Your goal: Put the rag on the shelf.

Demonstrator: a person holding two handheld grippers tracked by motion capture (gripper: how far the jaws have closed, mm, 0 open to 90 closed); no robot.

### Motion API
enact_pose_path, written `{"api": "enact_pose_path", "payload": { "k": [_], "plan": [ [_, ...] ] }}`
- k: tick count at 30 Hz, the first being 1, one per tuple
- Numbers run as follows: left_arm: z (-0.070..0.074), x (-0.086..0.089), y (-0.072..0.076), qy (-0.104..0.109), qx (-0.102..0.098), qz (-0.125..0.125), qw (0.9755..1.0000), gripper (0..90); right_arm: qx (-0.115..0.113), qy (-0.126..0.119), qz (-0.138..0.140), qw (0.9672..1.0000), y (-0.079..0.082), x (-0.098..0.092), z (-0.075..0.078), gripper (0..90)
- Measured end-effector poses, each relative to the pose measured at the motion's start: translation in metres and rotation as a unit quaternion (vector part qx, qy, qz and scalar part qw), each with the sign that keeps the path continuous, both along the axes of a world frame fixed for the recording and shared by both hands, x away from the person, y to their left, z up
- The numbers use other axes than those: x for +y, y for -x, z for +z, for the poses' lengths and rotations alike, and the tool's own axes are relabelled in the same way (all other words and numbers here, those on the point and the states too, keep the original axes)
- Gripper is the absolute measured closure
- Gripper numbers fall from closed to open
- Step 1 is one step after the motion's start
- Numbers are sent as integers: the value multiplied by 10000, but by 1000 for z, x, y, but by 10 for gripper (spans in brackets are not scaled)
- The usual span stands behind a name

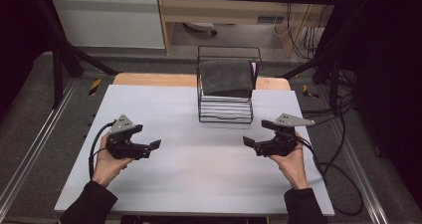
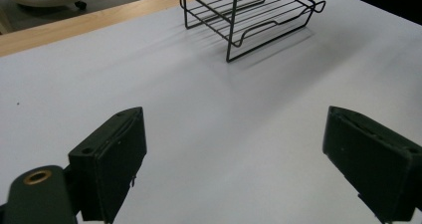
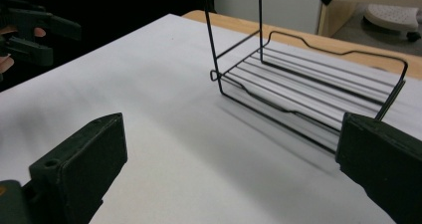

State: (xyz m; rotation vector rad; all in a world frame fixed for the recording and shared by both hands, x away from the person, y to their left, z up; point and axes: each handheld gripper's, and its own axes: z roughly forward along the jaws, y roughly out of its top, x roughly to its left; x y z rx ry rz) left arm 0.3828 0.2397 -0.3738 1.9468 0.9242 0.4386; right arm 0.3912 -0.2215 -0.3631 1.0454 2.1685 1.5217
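A black wire rack (image 1: 225, 109) stands at the back middle of the white table (image 1: 199, 169), with a dark grey folded cloth (image 1: 226, 77) on its top shelf. Its lower shelf (image 2: 249, 10) (image 3: 308, 92) is bare in both gripper views. My left gripper (image 1: 155, 145) hovers over the table's left side, open, nothing between its jaws. My right gripper (image 1: 248, 141) hovers at the right, also open and empty. Both point inward toward the table's middle. The left gripper (image 3: 37, 27) appears far off in the right gripper view.
A wooden strip (image 1: 149, 79) runs along the table's far edge. Cables (image 1: 333, 149) trail off the right side. A white cabinet (image 1: 107, 20) and a wooden desk (image 1: 224, 7) stand beyond the table.
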Motion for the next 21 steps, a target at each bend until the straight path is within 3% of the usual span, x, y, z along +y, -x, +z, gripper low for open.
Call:
{"api": "enact_pose_path", "payload": {
  "k": [12, 21],
  "plan": [
    [-33, 18, 13, -55, 130, -33, 9999, 102, 378, 243, -32, 9990, 8, -11, -47, 6],
    [-53, 31, 21, -147, 234, -50, 9996, 101, 564, 484, -47, 9972, 15, -23, -70, 6]
  ]
}}
